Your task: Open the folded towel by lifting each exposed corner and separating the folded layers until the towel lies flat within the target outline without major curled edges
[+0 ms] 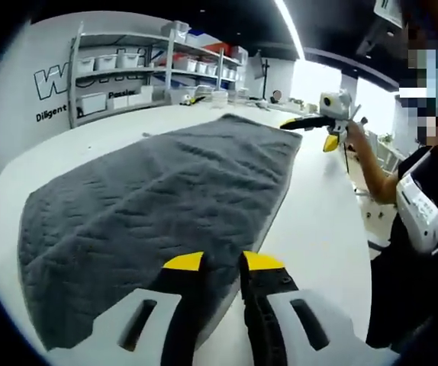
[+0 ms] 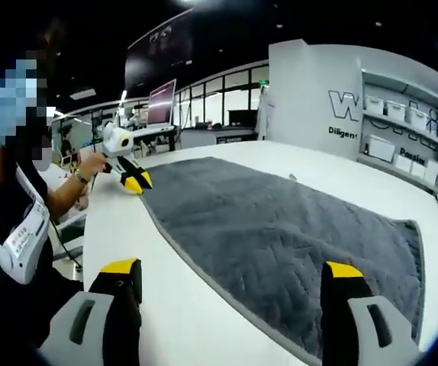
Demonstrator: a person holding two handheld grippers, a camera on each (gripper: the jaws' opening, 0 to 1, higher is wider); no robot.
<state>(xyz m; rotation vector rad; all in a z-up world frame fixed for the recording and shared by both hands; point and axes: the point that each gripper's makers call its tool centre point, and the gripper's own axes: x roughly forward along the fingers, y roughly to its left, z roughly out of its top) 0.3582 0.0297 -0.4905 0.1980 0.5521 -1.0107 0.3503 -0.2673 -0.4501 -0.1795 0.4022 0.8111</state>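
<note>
**Towel spread out, one pair of tongs at each end**

My left gripper (image 1: 223, 261) sits over one corner of the towel (image 1: 165, 198), its jaws drawn close with only a narrow gap between the yellow tips. In the right gripper view those tips look to be touching that corner. Whether cloth is actually pinched I cannot tell, since the tips hide the spot. I judge it is parked there to pin or tug the corner so that the end lies straight.

The towel itself lies lengthwise between my two hands on the white table (image 1: 326, 229), grey, quilted and mostly flat. The long edge nearest my body looks a little thick, so I suspect a layer may be doubled there. I see no marked outline around the towel, so I can't judge the fit.

My right gripper (image 2: 231, 268) hovers at the opposite end of the towel with its jaws spread wide and holding nothing. One jaw is over bare table just beside the towel's edge, the other over the cloth. That straddle suits coming down on the edge to lift and check it. Beyond the towel stand shelves (image 1: 127, 69) with white bins, well apart from the work.
</note>
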